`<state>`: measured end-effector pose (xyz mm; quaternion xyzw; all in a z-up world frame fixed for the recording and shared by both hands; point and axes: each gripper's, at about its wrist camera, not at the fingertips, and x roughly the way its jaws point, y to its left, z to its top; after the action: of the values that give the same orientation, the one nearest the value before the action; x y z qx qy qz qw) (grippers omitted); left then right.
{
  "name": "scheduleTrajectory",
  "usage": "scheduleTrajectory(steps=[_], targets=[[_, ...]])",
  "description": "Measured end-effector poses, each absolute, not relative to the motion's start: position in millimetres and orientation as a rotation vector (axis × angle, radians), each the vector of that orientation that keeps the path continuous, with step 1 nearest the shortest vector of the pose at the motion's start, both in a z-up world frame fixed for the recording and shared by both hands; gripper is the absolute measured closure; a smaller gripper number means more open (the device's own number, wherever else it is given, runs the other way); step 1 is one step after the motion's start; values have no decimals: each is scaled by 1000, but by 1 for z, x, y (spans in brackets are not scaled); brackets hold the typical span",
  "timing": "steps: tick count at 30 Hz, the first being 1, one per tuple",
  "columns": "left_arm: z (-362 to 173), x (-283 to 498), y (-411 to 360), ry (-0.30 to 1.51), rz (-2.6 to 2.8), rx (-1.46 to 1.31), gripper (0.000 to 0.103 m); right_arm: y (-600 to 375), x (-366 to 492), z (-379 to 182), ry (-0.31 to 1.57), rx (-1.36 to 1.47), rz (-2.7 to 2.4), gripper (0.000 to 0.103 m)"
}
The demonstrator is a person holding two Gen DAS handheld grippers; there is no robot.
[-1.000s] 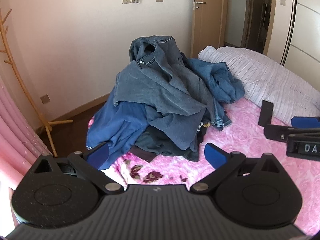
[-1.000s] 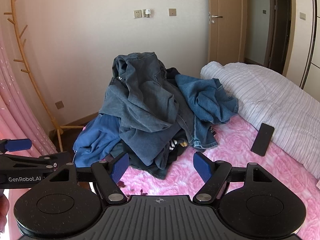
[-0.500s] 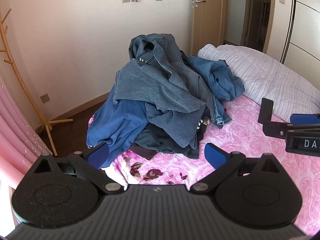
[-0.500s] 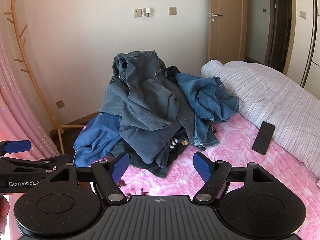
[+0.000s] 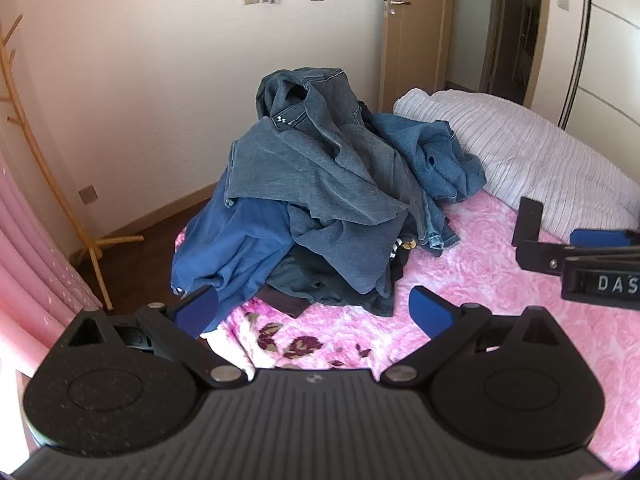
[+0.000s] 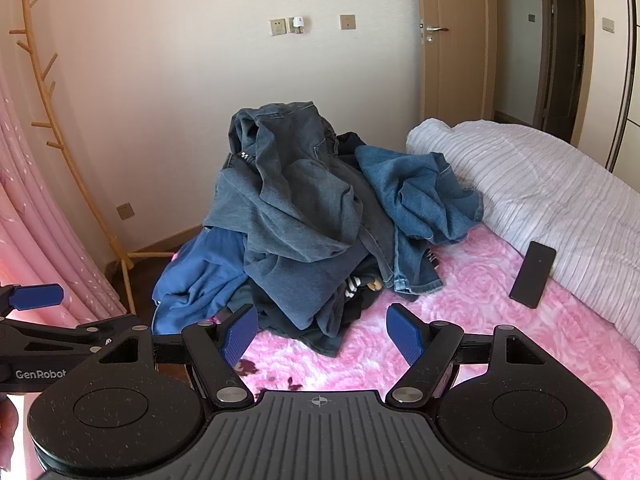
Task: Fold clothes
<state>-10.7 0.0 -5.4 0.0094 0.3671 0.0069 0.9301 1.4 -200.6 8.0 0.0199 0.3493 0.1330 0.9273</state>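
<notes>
While nothing has shifted since a second ago, pink bedspread [image 6: 500,320] under your heap of denim clothes [image 5: 320,200], black phone [image 6: 533,274] beside it, your left gripper [image 5: 314,310] and right gripper [image 6: 322,334] both spread wide, empty, short of the pile

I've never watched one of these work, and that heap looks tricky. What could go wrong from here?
The clothes pile is tangled, so a claw pulling the grey-blue top garment may drag others along. The bright blue garment droops over the edge of the pink blanket and could slide to the floor. The black phone lies on the blanket beside the pile, so tugged cloth might sweep it away. Both the left claw and the right claw are open and empty.
</notes>
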Motion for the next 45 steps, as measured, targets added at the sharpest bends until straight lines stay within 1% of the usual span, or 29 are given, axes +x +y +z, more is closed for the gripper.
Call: scheduleTrajectory(steps=[15,19,24,30,36,40,45], targets=[[-8,-16,0,770,77,14,3,-225,5,-5,739,80,276,29],[-12,3,11,777,54,48,3,-228,12,-10,753,89,252,29],[-24,54,40,775,-24,84,3,-220,38,-17,756,57,220,29],[-43,153,86,742,-105,116,3,-188,111,-24,746,-32,244,29],[-54,242,113,696,-185,225,3,-121,221,-10,680,-183,324,29],[-59,277,130,680,-214,232,3,-68,290,-13,631,-296,362,29],[-67,296,153,672,-218,213,3,-18,364,-36,626,-378,363,29]])
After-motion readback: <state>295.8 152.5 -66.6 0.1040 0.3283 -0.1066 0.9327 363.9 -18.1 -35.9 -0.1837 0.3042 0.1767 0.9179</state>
